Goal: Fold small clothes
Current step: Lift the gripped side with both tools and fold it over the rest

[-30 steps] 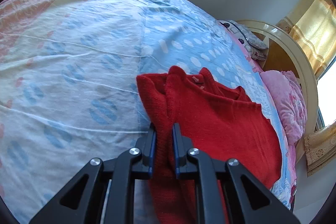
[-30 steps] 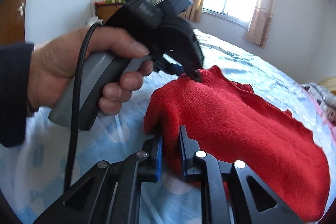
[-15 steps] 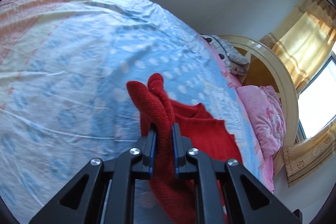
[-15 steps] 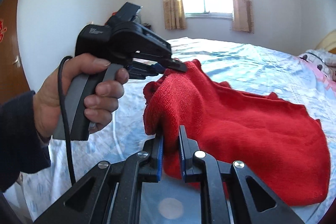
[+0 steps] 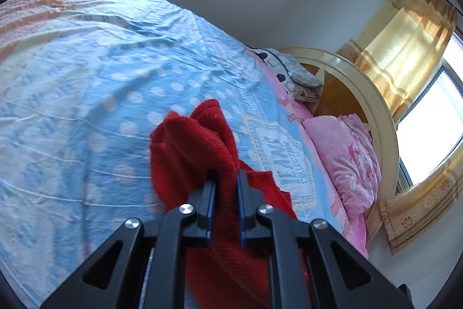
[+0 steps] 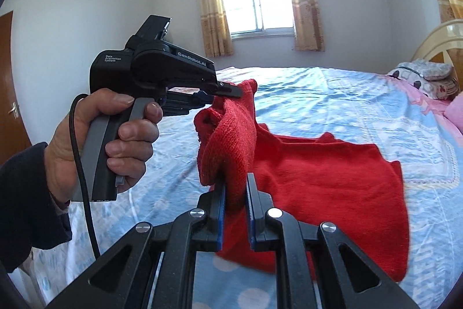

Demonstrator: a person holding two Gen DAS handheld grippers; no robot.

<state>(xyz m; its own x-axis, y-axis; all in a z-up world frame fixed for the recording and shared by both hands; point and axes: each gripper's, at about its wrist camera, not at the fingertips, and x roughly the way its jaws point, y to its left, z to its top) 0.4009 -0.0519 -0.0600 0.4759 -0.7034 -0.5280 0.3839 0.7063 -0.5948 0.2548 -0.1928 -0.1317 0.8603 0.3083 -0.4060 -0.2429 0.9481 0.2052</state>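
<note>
Soft, light, floppy red knit sweater (image 6: 318, 173) pinched at one edge between both left gripper (image 5: 225, 178) and right gripper (image 6: 235, 184) jaws.

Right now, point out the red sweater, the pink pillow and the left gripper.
red sweater (image 6: 332, 173): right wrist view, flat body panel.
pink pillow (image 5: 344, 158): left wrist view, top face.
left gripper (image 6: 228, 90): right wrist view, fingertips.

One red sweater (image 6: 324, 173); two grippers (image 5: 225, 178) (image 6: 235, 181); two pillows (image 5: 344, 158) (image 5: 292, 71)
</note>
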